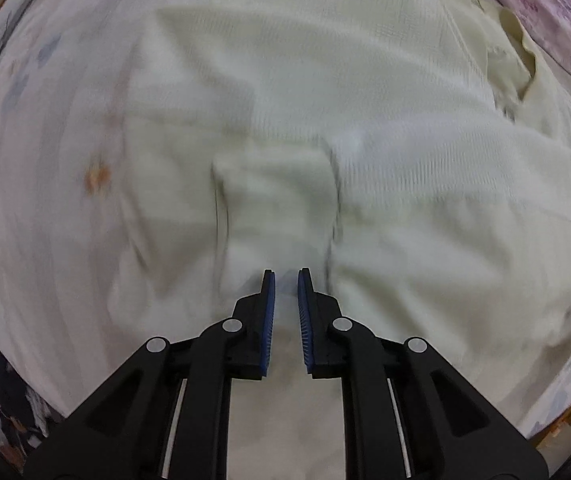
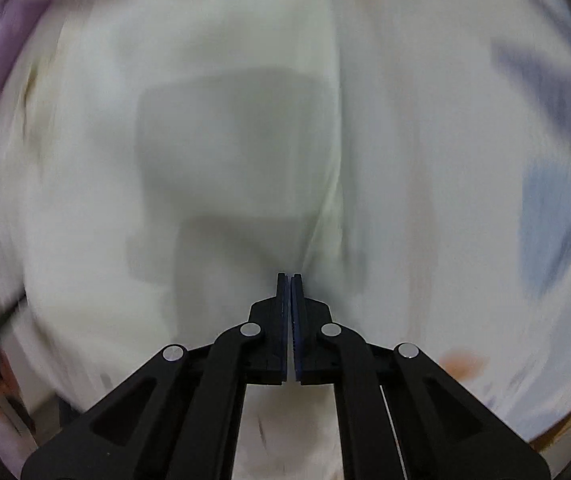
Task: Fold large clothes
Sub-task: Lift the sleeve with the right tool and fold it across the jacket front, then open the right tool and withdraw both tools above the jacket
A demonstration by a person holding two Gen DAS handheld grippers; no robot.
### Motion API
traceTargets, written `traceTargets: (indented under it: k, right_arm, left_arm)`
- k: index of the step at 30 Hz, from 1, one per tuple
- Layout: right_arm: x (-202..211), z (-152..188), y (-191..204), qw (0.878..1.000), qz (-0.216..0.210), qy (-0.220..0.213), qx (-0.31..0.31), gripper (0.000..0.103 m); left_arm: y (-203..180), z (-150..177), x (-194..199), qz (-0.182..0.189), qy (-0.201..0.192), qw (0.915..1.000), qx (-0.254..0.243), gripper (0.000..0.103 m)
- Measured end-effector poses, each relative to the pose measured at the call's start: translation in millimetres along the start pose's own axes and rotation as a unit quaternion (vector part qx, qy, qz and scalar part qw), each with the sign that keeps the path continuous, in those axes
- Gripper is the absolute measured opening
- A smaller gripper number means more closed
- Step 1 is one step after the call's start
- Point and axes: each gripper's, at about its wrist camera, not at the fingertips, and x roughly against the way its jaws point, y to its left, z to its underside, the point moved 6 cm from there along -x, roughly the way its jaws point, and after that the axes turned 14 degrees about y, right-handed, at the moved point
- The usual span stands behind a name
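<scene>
Left fingers (image 1: 286, 276) sit slightly apart, apparently empty, right fingers (image 2: 290, 278) together, over the cream garment (image 1: 325, 80): soft, light, limp; I'd pinch a hem edge.

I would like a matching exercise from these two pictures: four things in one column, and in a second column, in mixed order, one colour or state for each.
Things:
1. left tongs
2. right tongs
3. garment
4. bedsheet

Colour or state:
A. pale cream, ribbed weave
B. a narrow gap between the blue pads
C. white with blue and orange printed shapes
D. pads pressed together, no gap

Pairs: 1-B, 2-D, 3-A, 4-C
</scene>
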Motion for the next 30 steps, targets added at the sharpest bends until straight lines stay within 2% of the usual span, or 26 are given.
traceTargets:
  k: [2,3,5,7,8,10,11,12,13,14,15,18,22,25,29,30]
  right_arm:
    - [-6.7,15.2,-4.4,0.999,-0.016,-0.038,-0.001,0.0]
    - [-8.9,18.3,-10.5,0.998,-0.043,-0.052,-0.017,0.0]
    - [-7.3,23.8,-21.1,0.993,-0.091,-0.043,-0.063,0.0]
    - [-2.3,26.9,-18.4,0.995,-0.078,-0.032,-0.058,0.002]
    - [0.7,29.4,-13.6,0.997,-0.056,-0.029,-0.045,0.004]
    - [8.1,32.1,-6.6,0.998,-0.037,-0.025,-0.035,0.01]
    - [10.3,35.3,-3.9,0.998,-0.043,-0.023,-0.037,0.019]
    - [12.8,33.4,1.9,0.997,-0.06,-0.021,-0.04,0.045]
    - [17.0,34.6,5.5,0.995,-0.088,-0.019,-0.047,0.056]
    - [22.6,36.5,6.1,0.994,-0.097,-0.021,-0.056,0.068]
    - [26.9,36.2,7.7,0.994,-0.091,-0.022,-0.062,0.073]
    - [37.1,47.3,7.0,0.995,-0.066,-0.03,-0.071,0.079]
    - [45.2,58.5,9.7,0.995,-0.06,-0.039,-0.065,0.081]
    - [70.7,54.6,-4.4,0.995,-0.052,-0.046,-0.068,0.082]
    - [84.7,52.7,-1.0,0.994,-0.047,-0.058,-0.083,0.082]
    - [85.7,42.7,9.7,0.993,-0.048,-0.063,-0.089,0.082]
  left_arm:
    - [3.2,3.0,-10.0,0.017,-0.013,0.9998,0.003,0.012]
    - [5.9,2.7,-13.5,0.029,-0.018,0.9994,0.009,0.012]
    - [9.4,4.5,-8.6,0.038,-0.014,0.999,0.018,0.012]
    - [10.7,12.9,2.1,0.028,-0.019,0.9992,0.018,0.013]
    - [10.1,16.6,5.3,0.024,-0.022,0.9993,0.017,0.017]
    - [7.0,23.2,7.6,0.021,-0.024,0.9994,0.011,0.035]
    - [5.8,26.7,8.4,0.021,-0.024,0.9995,0.008,0.037]
    - [4.0,29.9,8.8,0.02,-0.023,0.9995,0.009,0.038]
    - [5.3,34.9,9.2,0.019,-0.023,0.9995,0.011,0.04]
    - [7.7,38.1,10.4,0.021,-0.023,0.9994,0.016,0.042]
    - [10.0,40.8,12.1,0.023,-0.024,0.9993,0.018,0.046]
    - [13.1,40.1,20.5,0.017,-0.031,0.9992,0.015,0.049]
    - [7.6,48.6,36.6,0.017,-0.039,0.999,0.01,0.056]
    - [9.5,51.4,49.5,0.014,-0.05,0.9987,0.005,0.058]
    - [17.0,41.6,70.4,0.017,-0.057,0.9982,0.004,0.06]
    - [12.4,39.3,71.9,0.019,-0.058,0.9981,0.005,0.061]
